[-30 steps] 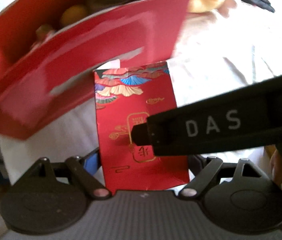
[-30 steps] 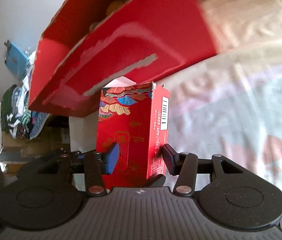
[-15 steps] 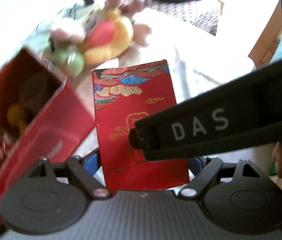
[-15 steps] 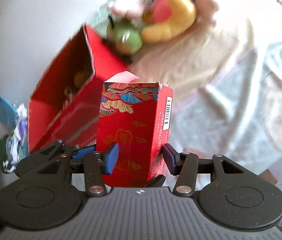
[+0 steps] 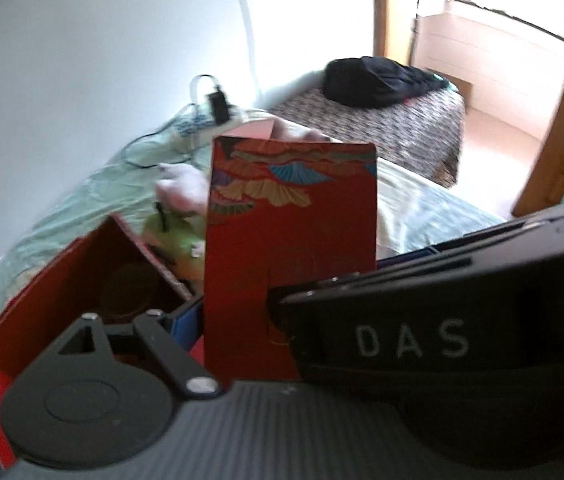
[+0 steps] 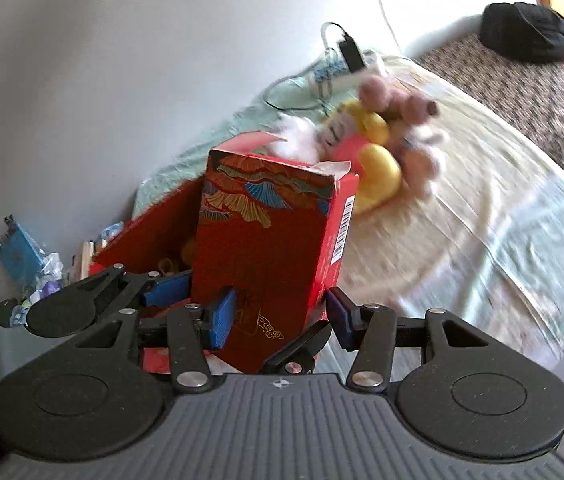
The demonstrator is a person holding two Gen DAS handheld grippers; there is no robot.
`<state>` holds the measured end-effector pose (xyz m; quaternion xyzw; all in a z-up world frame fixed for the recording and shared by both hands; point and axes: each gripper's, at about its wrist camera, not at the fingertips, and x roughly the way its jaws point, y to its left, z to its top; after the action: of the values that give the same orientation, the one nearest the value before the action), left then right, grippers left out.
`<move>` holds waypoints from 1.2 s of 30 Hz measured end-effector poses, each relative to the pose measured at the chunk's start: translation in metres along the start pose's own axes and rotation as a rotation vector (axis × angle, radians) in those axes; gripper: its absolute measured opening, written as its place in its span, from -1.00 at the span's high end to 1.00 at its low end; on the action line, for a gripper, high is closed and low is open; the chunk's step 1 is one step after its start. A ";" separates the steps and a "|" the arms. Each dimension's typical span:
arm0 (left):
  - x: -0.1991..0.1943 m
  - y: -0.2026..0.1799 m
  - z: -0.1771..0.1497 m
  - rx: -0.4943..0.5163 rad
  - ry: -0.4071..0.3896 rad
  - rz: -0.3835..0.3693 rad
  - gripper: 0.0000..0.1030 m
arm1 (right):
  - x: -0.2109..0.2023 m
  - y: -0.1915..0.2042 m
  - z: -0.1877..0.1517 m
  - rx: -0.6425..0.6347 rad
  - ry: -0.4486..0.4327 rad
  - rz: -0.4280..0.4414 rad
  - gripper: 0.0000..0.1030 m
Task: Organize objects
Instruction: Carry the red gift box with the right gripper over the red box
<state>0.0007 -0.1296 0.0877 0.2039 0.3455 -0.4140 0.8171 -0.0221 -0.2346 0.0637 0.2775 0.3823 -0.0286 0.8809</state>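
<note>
Both my claws are clamped on the small red box [image 6: 269,264]: right claw [image 6: 279,318] pinches its lower sides, left claw [image 5: 249,320] grips it too. It's held upright over the bed [image 6: 482,240], beside the big open red box [image 5: 61,280]. Plush toy [image 6: 378,152] lies behind.

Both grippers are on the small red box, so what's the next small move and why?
Probably lower the small red box leftward into the big open red box. Both the right gripper and the left gripper clamp it upright, and the big box gapes open just beside it.
</note>
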 end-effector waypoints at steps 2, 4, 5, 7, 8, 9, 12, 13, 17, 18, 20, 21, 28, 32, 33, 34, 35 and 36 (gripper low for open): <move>-0.002 0.011 0.002 -0.034 -0.013 0.034 -0.61 | 0.002 0.005 0.008 -0.023 0.000 0.032 -0.02; -0.005 0.022 0.003 -0.076 -0.024 0.071 -0.61 | 0.008 0.015 0.015 -0.050 0.003 0.063 -0.02; -0.006 0.028 0.005 -0.097 -0.030 0.092 -0.61 | 0.012 0.021 0.020 -0.069 0.003 0.079 -0.02; -0.018 0.037 0.001 -0.135 -0.048 0.135 -0.61 | 0.015 0.033 0.025 -0.110 -0.001 0.107 -0.02; -0.029 0.043 0.000 -0.155 -0.056 0.159 -0.61 | 0.017 0.041 0.028 -0.134 -0.004 0.123 -0.02; -0.038 0.048 -0.001 -0.175 -0.061 0.179 -0.61 | 0.020 0.049 0.030 -0.160 -0.004 0.139 -0.02; -0.047 0.066 -0.003 -0.234 -0.065 0.230 -0.60 | 0.025 0.072 0.034 -0.221 0.002 0.179 -0.02; -0.052 0.070 -0.004 -0.249 -0.067 0.245 -0.60 | 0.027 0.079 0.034 -0.237 0.007 0.191 -0.02; -0.062 0.090 -0.009 -0.316 -0.073 0.298 -0.61 | 0.036 0.106 0.036 -0.309 0.025 0.238 -0.03; -0.064 0.094 -0.010 -0.330 -0.071 0.309 -0.61 | 0.039 0.110 0.035 -0.321 0.031 0.247 -0.03; -0.067 0.102 -0.013 -0.350 -0.066 0.329 -0.61 | 0.047 0.119 0.035 -0.336 0.045 0.267 -0.03; -0.068 0.106 -0.017 -0.356 -0.069 0.338 -0.61 | 0.050 0.123 0.034 -0.344 0.050 0.276 -0.03; -0.062 0.137 -0.036 -0.414 -0.041 0.378 -0.60 | 0.078 0.141 0.025 -0.372 0.079 0.337 -0.02; -0.055 0.154 -0.046 -0.433 -0.025 0.398 -0.60 | 0.097 0.148 0.023 -0.373 0.105 0.375 0.00; -0.053 0.158 -0.048 -0.435 -0.020 0.404 -0.60 | 0.102 0.150 0.022 -0.372 0.112 0.386 0.01; -0.049 0.163 -0.050 -0.440 -0.011 0.407 -0.60 | 0.107 0.153 0.022 -0.371 0.121 0.395 0.01; -0.046 0.168 -0.053 -0.447 -0.001 0.407 -0.61 | 0.112 0.154 0.021 -0.373 0.134 0.403 0.02; -0.043 0.172 -0.056 -0.457 0.007 0.402 -0.61 | 0.118 0.157 0.020 -0.377 0.148 0.407 0.03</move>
<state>0.1012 0.0272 0.0896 0.0803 0.3854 -0.1549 0.9061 0.1160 -0.0935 0.0665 0.1812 0.3805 0.2404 0.8744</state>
